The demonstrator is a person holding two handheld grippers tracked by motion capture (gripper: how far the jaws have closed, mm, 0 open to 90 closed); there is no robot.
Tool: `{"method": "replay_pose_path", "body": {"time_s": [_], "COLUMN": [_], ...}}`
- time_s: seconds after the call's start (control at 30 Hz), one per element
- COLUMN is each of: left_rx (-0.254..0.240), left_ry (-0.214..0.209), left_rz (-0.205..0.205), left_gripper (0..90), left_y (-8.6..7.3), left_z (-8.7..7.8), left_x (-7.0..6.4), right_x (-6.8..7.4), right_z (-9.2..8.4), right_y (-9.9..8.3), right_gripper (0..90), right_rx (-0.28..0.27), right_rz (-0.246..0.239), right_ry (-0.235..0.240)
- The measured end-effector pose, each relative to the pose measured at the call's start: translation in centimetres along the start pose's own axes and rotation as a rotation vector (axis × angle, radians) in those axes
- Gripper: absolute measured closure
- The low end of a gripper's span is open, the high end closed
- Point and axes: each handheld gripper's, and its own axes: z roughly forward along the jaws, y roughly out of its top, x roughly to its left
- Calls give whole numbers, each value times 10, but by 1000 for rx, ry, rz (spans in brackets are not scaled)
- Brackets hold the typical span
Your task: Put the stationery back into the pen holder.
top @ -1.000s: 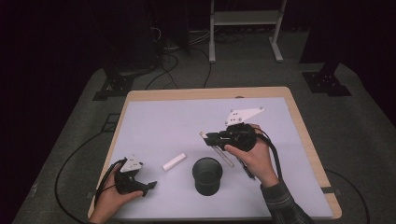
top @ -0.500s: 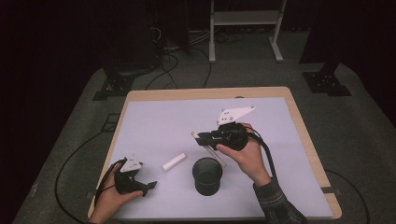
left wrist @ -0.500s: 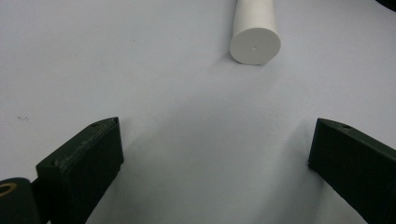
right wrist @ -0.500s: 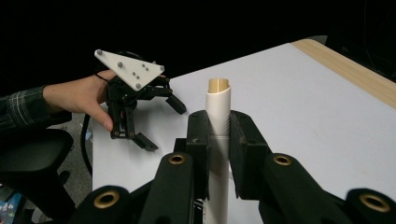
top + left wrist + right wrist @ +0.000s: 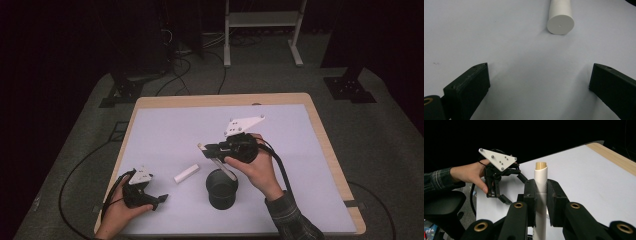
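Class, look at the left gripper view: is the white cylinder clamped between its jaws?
No: the white cylinder lies on the table ahead of the open left gripper.

- My table (image 5: 327, 145) has a pale wooden rim and a light lavender-white sheet (image 5: 165, 135) over most of its top.
- Around it I see grey carpet floor (image 5: 385, 150), dimly lit.
- Black cables (image 5: 185, 65) run across the floor beyond the table's far edge.
- A white metal stand (image 5: 262, 20) rises at the far side, its legs on the carpet.
- Dark stand bases (image 5: 350, 87) sit at the far right, another at the far left (image 5: 122, 92).
- The room beyond falls into darkness; light lands mainly on the table.
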Motion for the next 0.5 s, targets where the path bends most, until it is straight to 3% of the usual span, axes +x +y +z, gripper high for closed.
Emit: {"method": "replay_pose_path", "body": {"time_s": [0.5], "left_rx": [0], "left_ry": [0], "left_rz": [0], "left_gripper": [21], "left_y": [0], "left_z": [0], "left_x": [0], "right_x": [4], "right_z": [19], "right_y": [-14], "right_gripper": [778], "right_rx": [26], "right_rz": [2], "right_ry": [24]}}
